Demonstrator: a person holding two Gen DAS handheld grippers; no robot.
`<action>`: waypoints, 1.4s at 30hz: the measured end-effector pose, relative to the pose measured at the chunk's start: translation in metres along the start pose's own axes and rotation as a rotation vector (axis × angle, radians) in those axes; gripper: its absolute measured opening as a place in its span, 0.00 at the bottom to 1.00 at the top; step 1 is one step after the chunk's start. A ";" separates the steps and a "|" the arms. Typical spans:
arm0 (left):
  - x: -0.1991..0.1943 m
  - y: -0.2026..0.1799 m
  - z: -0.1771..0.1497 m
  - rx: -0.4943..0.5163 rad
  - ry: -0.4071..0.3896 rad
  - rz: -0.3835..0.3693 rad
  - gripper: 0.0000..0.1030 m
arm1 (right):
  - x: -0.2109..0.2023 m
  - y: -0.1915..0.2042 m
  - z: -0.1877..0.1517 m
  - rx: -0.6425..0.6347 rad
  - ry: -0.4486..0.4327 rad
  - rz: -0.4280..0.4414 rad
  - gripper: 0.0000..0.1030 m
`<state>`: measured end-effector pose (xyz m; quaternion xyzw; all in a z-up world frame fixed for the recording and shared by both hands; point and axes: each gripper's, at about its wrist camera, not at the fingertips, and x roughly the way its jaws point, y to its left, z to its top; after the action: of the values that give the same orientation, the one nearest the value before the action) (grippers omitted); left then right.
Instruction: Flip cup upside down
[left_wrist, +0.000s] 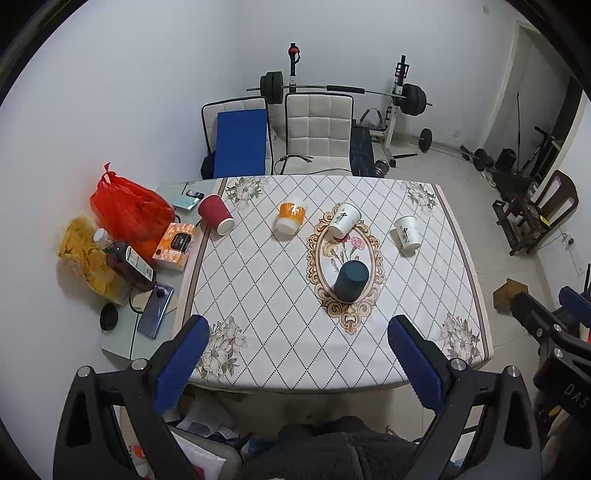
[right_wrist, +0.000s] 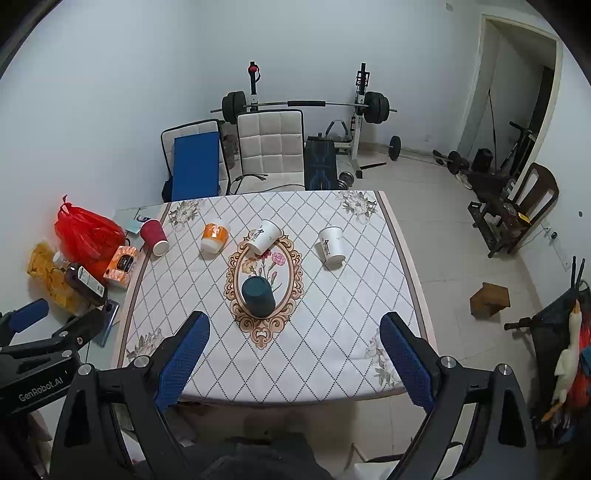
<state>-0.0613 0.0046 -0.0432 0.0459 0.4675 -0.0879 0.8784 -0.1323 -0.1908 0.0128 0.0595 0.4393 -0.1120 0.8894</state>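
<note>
Both my left gripper (left_wrist: 298, 334) and right gripper (right_wrist: 294, 330) gape empty; dark cup (right_wrist: 258, 297), likely light and crushable, suits a gentle mid-wall grasp.

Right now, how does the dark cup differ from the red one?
The dark teal cup sits nearest the grippers, on the oval flower motif; the red cup sits at the far left edge. The teal cup shows no lighter rim, while the red cup's end facing us is whitish. Both look like plain paper cups.

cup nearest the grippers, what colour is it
Dark teal cup, best seen in the right wrist view.
</note>
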 end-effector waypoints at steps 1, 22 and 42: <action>0.000 0.000 0.000 -0.001 0.000 0.000 0.96 | -0.001 0.000 0.000 -0.001 -0.001 -0.003 0.93; -0.008 0.005 -0.004 -0.024 -0.008 0.034 0.99 | 0.007 -0.003 0.006 -0.003 0.022 0.015 0.96; -0.013 0.006 0.004 -0.014 -0.015 0.038 0.99 | 0.013 -0.007 0.004 -0.010 0.030 0.018 0.96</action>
<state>-0.0637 0.0115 -0.0299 0.0479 0.4603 -0.0685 0.8838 -0.1236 -0.1999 0.0047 0.0608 0.4525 -0.1009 0.8840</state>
